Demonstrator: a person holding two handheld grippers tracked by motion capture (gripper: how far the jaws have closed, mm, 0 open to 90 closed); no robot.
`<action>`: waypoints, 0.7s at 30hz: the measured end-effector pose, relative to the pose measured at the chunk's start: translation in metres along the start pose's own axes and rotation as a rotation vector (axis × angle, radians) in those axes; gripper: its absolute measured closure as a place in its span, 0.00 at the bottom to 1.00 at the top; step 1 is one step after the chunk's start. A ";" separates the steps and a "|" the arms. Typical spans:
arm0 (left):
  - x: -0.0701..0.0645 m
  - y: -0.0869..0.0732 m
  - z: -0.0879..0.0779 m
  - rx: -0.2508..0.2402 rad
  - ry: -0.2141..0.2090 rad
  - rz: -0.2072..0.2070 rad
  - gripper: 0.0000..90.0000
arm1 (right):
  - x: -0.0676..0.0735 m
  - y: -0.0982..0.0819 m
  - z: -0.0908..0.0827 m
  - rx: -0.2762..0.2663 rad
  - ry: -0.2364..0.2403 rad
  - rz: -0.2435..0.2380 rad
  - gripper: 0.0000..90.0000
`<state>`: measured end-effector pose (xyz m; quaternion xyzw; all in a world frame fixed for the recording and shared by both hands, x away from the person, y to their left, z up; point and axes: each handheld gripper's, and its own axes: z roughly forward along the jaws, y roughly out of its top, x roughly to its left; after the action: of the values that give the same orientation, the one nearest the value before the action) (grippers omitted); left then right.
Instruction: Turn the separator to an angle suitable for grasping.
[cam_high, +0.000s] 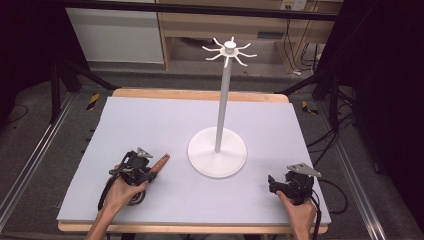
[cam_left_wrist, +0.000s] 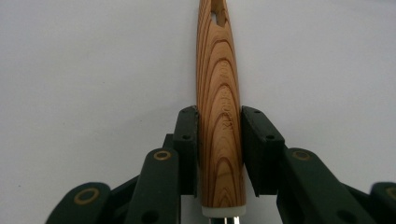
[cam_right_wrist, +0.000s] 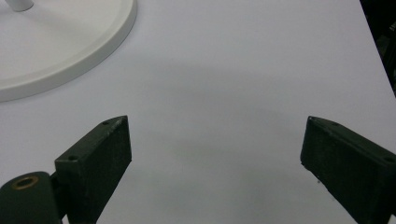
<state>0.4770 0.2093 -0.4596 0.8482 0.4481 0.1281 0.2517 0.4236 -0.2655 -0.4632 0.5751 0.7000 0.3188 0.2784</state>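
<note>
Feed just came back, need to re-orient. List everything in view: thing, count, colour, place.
Stand: 1, white, round base mid-table, pole up to hooked arms.
Handle: 1, wooden with a hole near its tip, clamped in left gripper, front left.
Mat: 1, pale grey, covering the table.
Table: 1, wood, edges showing round the mat.
Left gripper: 1, black, shut on handle.
Right gripper: 1, black, open, front right, empty.
Hands: 2, one on each gripper.

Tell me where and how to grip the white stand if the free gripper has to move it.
Grip the white stand by its thin upright pole, low down just above the round base. Bring the right gripper in level from the right, jaws either side of the pole. The base looks too wide and flat to pinch, and the hooked arms at the top seem too flimsy.
</note>
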 end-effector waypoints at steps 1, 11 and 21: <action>0.001 0.000 0.000 0.000 -0.005 0.003 0.76 | -0.001 0.000 0.000 -0.001 -0.002 -0.001 0.10; 0.004 -0.002 -0.002 0.004 0.014 0.035 0.74 | -0.002 -0.001 0.000 -0.001 0.001 0.005 0.10; 0.005 0.011 -0.011 -0.013 0.036 0.080 0.63 | -0.003 -0.001 -0.001 -0.001 0.001 0.010 0.10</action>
<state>0.4823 0.2119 -0.4442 0.8614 0.4173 0.1562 0.2440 0.4232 -0.2685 -0.4633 0.5782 0.6972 0.3208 0.2769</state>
